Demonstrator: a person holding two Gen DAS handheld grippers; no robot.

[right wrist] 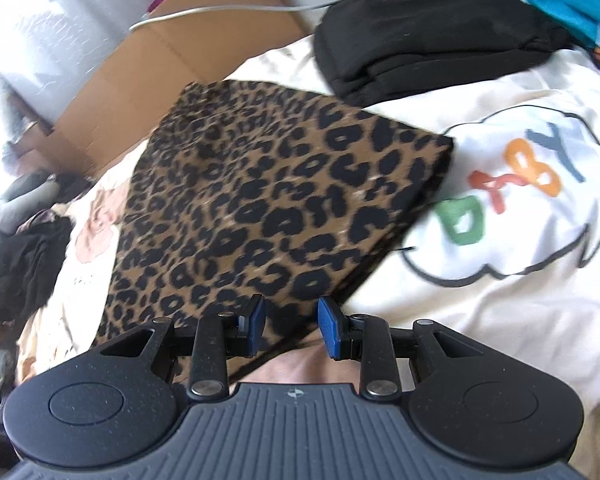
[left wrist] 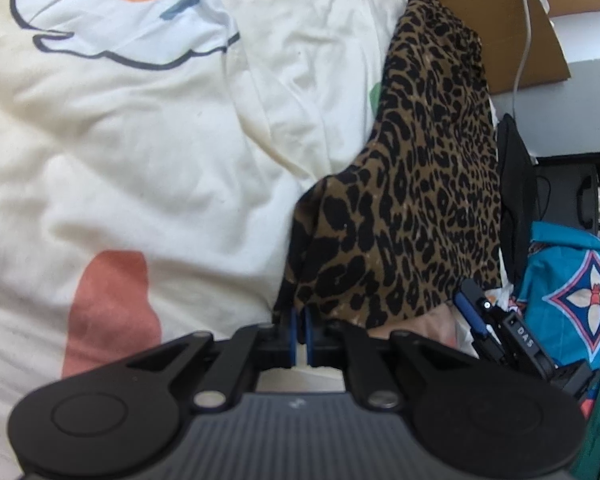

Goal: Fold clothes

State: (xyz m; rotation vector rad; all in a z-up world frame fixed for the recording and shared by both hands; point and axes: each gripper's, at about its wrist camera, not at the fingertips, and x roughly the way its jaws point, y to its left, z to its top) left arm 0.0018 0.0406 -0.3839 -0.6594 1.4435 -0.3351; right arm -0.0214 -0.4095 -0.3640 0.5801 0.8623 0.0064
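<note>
Left gripper (left wrist: 300,334) clamped on leopard-print garment (right wrist: 268,200) corner, cloth stretching ahead and rightward on the duvet (left wrist: 140,160); right gripper (right wrist: 291,326) part-open, straddling its near edge, not pinching.

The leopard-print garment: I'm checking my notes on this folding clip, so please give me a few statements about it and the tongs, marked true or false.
1. The left tongs are shut on an edge of the leopard-print garment. True.
2. The right tongs are clamped tight on the garment. False: their blue pads stand apart, with the garment's near edge between them and no pinch to be seen.
3. The garment lies on a cream cover printed with coloured letters. True.
4. The folded black garment sits on top of the leopard print. False: it lies beyond it on the cover.
5. A cardboard box stands past the garment. True.
</note>
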